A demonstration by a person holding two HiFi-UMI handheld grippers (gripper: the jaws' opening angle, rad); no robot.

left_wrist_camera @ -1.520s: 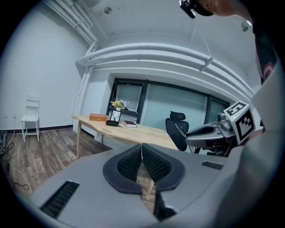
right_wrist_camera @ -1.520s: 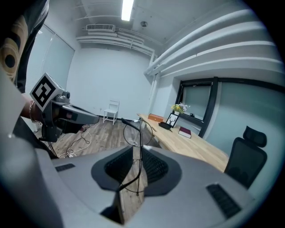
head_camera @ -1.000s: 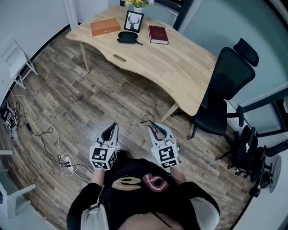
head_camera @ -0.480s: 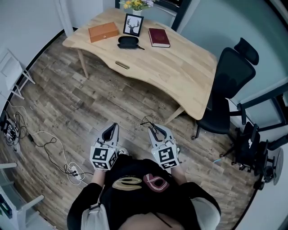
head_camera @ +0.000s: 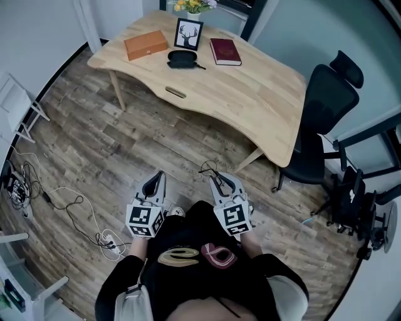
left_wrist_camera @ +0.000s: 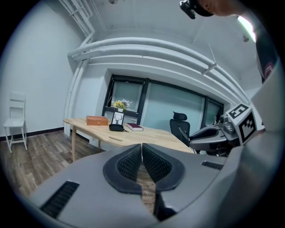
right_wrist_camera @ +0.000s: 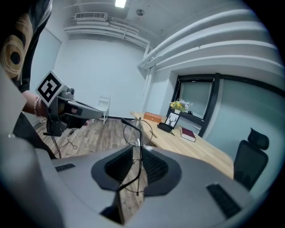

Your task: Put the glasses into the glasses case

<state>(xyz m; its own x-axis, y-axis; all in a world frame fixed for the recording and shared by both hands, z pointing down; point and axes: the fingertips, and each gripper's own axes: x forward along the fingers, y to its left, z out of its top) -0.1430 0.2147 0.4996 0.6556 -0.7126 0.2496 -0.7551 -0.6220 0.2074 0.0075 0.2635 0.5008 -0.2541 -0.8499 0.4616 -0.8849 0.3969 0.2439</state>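
Thin black-framed glasses (right_wrist_camera: 135,133) stick up from between the jaws of my right gripper (right_wrist_camera: 137,151), which is shut on them; they also show at its tip in the head view (head_camera: 210,170). The black glasses case (head_camera: 182,59) lies open on the far side of the wooden table (head_camera: 250,94), in front of a picture frame (head_camera: 188,33), well ahead of both grippers. My left gripper (head_camera: 160,176) is held beside the right one over the floor, shut with nothing in it (left_wrist_camera: 142,150). From both gripper views the case (left_wrist_camera: 116,128) (right_wrist_camera: 165,127) looks small on the table.
On the table are an orange box (head_camera: 145,45), a dark red book (head_camera: 225,51), a vase of flowers (head_camera: 191,5) and a small wooden piece (head_camera: 175,93). A black office chair (head_camera: 319,119) stands at the table's right. Cables (head_camera: 75,207) lie on the floor at left.
The table has drawn a little nearer and shifted right in the head view as I moved toward it. Both grippers keep their pose, the glasses still in the right one.
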